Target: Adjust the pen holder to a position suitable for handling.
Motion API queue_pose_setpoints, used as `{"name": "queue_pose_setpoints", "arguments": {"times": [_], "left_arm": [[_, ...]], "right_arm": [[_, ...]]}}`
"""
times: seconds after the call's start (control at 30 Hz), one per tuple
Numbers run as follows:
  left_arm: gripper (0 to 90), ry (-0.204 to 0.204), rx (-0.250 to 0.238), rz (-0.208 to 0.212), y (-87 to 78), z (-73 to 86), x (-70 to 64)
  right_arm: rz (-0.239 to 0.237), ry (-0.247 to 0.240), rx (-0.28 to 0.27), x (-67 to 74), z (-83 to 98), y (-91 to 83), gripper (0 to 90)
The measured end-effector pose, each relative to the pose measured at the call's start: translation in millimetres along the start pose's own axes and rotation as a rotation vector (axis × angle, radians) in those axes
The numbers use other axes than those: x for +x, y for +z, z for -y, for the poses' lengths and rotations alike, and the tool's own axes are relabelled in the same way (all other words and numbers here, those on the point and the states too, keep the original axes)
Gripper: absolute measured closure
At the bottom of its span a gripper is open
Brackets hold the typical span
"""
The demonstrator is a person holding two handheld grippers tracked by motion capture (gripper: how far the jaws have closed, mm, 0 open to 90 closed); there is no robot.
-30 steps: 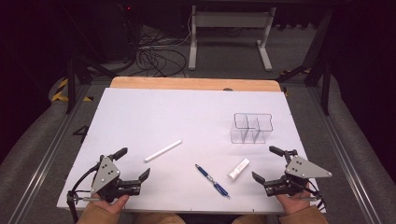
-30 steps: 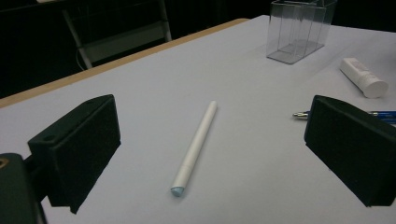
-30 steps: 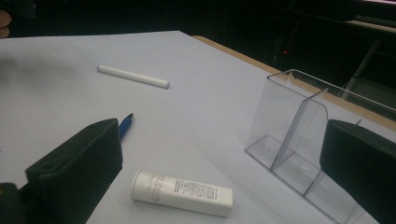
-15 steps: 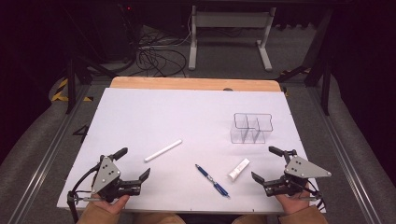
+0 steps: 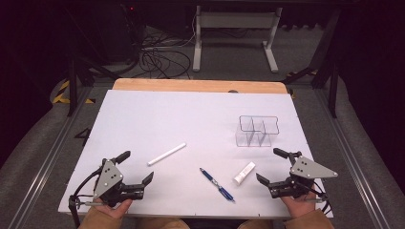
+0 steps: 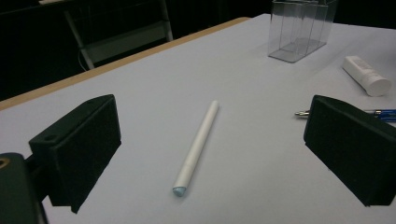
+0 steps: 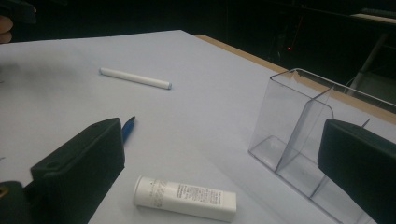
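Nothing moved since earlier, left hand-held gripper (image 5: 137,168) and right hand-held gripper (image 5: 274,165) both spread wide, white stick (image 5: 166,154), blue pen (image 5: 217,185), white tube (image 5: 244,172), clear organiser (image 5: 258,130) on worktop (image 5: 191,114)

White table (image 5: 143,114); cables (image 5: 157,57), metal stand (image 5: 234,28) on floor behind.

1. The table (image 5: 143,114) carries four things, all lying apart from one another.
2. The divided clear holder (image 5: 258,130) stands at the right, farthest from the person.
3. The small tube (image 5: 244,172) lies in front of the holder.
4. The pen (image 5: 217,185) lies left of the tube, nearer the front edge.
5. The white stick (image 5: 166,154) lies left of the pen, farther back.
6. The left gripper (image 5: 138,171) rests at the front left corner, the right gripper (image 5: 270,167) at the front right, right of the tube.
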State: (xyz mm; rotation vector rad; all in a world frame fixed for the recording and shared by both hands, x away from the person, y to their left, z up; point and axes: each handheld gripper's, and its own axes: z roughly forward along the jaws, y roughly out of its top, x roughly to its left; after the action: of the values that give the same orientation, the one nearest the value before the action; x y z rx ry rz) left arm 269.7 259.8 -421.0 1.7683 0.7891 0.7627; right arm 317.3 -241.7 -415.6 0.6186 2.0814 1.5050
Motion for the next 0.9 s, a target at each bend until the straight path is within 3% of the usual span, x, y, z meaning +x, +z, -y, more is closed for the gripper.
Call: {"name": "queue_pose_setpoints", "arguments": {"times": [0.2,0.37,0.6,0.9], "left_arm": [[4.6,0.000,0.003,-0.001,0.2,-0.2,-0.3],[4.6,0.000,0.006,0.000,0.4,0.1,0.1],[4.6,0.012,0.009,-0.003,0.7,-0.2,0.0],[4.7,0.000,0.010,-0.001,0.9,0.2,0.3]], "right_arm": [[-0.007,0.017,-0.008,-8.6,-7.7,2.7,1.3],[-0.009,0.000,0.003,-9.9,-12.8,6.1,1.3],[-0.018,-0.023,-0.022,-12.4,-30.6,16.8,1.3],[-0.024,-0.049,0.004,-13.7,-34.6,20.6,1.2]]}}
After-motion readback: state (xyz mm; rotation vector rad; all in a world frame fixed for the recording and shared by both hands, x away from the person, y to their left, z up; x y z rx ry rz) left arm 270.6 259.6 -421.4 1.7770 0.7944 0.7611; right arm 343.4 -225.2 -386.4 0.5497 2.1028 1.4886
